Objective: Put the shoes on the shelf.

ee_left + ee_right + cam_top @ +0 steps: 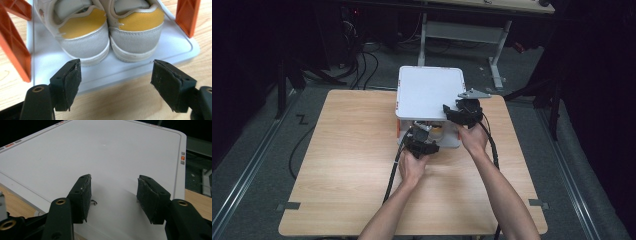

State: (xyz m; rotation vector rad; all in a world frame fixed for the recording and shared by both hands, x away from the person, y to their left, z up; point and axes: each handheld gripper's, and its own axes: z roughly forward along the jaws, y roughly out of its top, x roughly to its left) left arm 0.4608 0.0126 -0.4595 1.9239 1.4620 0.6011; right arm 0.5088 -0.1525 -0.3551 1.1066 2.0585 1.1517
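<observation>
While the left gripper points at the open front of the white rack, its jaws stand wide apart with nothing between them, pads clear of everything. Pair of shoes, white with yellow heel tabs, sits heels-out on the rack's lower white tray, side by side and touching, close to the tray's front edge. Orange uprights stand at both front corners of the tray. In the high view the rack sits at the bench's far edge, right of centre; the left gripper is just in front of it at shelf level.

Right gripper hangs over the rack's flat white top panel, near its front right corner, jaws spread, gripping nothing; can't tell whether the pad tips touch the panel. High view: right gripper at that same corner, hand behind it.
</observation>
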